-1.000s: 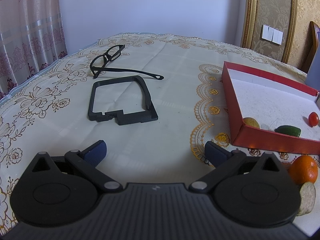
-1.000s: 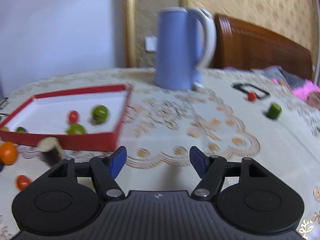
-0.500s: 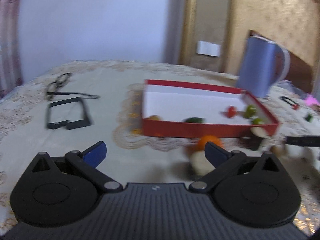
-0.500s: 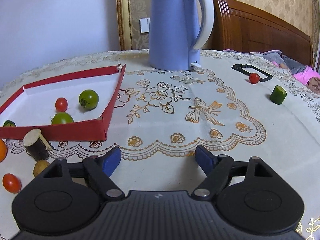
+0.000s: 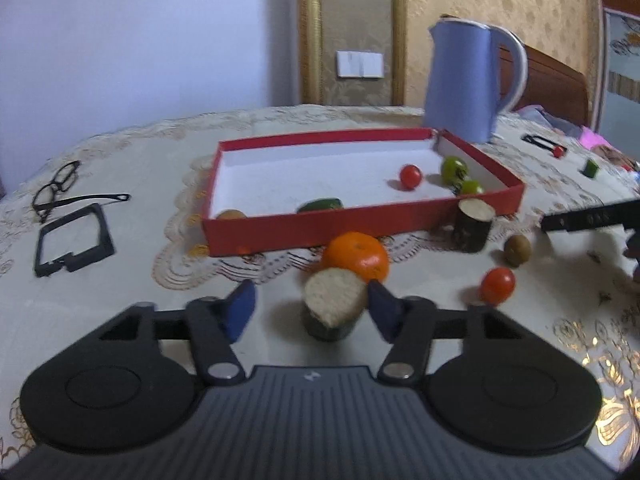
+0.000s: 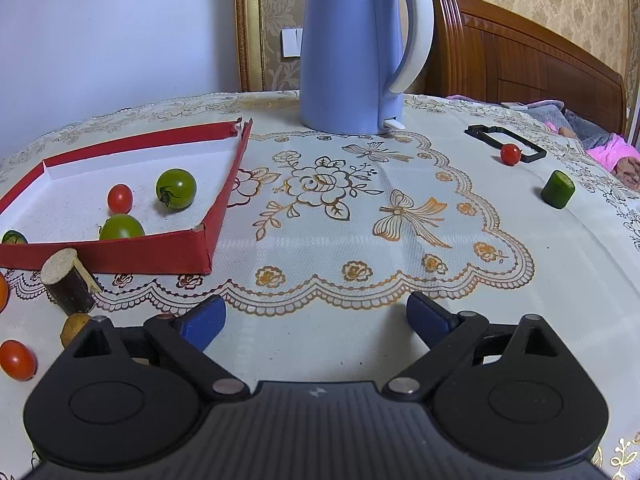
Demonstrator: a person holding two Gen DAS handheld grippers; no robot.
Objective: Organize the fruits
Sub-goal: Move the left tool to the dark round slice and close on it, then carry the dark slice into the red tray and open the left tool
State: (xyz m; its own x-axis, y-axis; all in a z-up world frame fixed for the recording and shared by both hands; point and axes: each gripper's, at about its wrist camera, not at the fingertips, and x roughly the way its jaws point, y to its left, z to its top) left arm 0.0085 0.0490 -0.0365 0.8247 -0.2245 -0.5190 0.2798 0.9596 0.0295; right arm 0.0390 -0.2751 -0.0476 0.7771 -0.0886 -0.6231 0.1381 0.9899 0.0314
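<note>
In the left wrist view my left gripper (image 5: 312, 312) is closing around a dark-skinned cut stump (image 5: 334, 304) with a pale top. Its right pad is at the stump's side, while the left pad still stands clear. An orange (image 5: 356, 256) lies just behind, in front of the red tray (image 5: 320, 226). The tray holds a red tomato (image 5: 410, 176), two green tomatoes (image 5: 454, 168) and a dark green piece (image 5: 320, 205). A second stump (image 5: 472, 228), a brown fruit (image 5: 517, 249) and a red tomato (image 5: 497, 285) lie to the right. My right gripper (image 6: 316, 318) is opening over bare cloth, with nothing between its jaws.
A blue kettle (image 6: 352, 48) stands behind the tray's right corner. Farther right lie a red tomato (image 6: 510, 154), a green cylinder piece (image 6: 558, 189) and a black frame (image 6: 504, 140). Glasses (image 5: 56, 188) and another black frame (image 5: 74, 240) lie left of the tray.
My left gripper swung right, from the glasses toward the tray and loose fruit, and its jaws narrowed around the cut stump. The right gripper's jaws widened and it hardly moved.
</note>
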